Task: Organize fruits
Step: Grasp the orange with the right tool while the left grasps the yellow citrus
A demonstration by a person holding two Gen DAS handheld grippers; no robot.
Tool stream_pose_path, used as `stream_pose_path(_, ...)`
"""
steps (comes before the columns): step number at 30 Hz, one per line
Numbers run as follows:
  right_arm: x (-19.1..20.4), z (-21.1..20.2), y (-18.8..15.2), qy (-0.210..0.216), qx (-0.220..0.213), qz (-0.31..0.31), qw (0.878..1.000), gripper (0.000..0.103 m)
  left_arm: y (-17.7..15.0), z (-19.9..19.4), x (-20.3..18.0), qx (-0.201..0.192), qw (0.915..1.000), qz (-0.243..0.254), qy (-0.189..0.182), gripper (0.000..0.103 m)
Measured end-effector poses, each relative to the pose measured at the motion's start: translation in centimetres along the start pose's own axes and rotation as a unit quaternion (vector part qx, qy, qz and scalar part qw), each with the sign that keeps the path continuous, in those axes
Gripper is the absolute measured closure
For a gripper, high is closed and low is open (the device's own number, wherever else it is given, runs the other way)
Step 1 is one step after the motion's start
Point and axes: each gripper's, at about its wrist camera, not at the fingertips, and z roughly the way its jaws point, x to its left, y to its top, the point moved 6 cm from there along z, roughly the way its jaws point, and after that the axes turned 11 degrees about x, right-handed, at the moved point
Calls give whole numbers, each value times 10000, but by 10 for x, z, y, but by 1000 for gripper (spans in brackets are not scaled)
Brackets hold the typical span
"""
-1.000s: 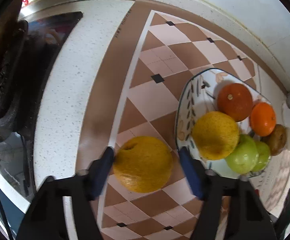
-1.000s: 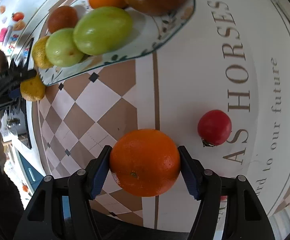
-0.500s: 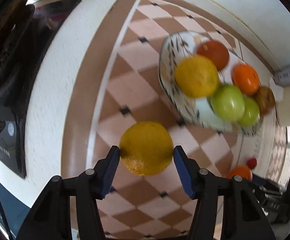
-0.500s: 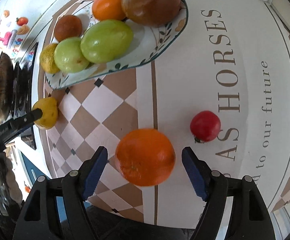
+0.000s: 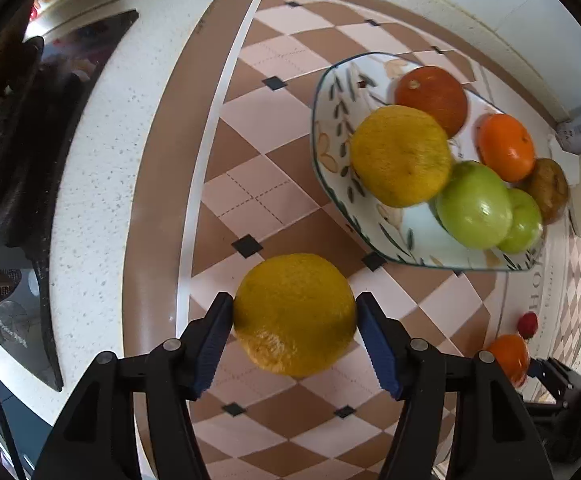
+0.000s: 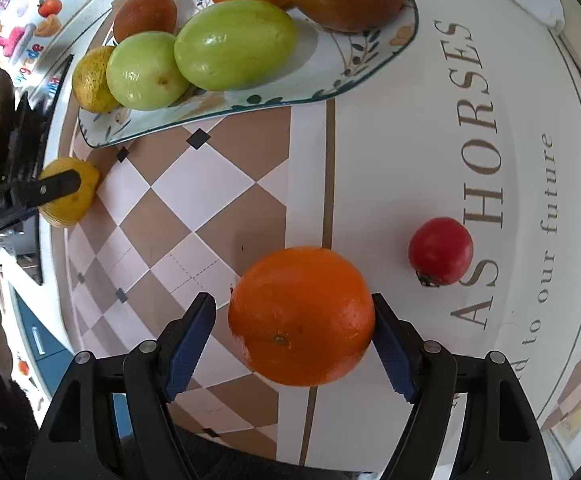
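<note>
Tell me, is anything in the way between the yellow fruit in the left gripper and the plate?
Nothing visible blocks it. The left gripper holds the yellow fruit, and only bare checkered mat lies between it and the plate. The plate is crowded, though; the clearest free spot is its near-left part.

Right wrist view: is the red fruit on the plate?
No, the red fruit lies on the mat, apart from the plate.

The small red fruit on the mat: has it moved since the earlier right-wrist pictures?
No. The small red fruit sits just left of the "AS" lettering on the mat, as before; only the camera shifted.
</note>
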Motion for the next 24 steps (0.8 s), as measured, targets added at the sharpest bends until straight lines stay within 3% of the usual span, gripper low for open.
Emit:
stream_pose_path(6,6,-1,0,-224,-146,-105,9996,35,4,2,-5,1,10000,5,26,43)
stream_pose_path(16,9,6,-26,111,197,-265,9994,34,-64,14,-56,399,9969,280,-625,43)
stream_pose_path(20,3,1,-28,324,236,-122,9991,33,-72,25,-67,438,9975,383,-389,43)
stream_pose_path(24,1,3,-26,277,269,-206,9990,32,-74,31,-71,436,9977,429,-278,43)
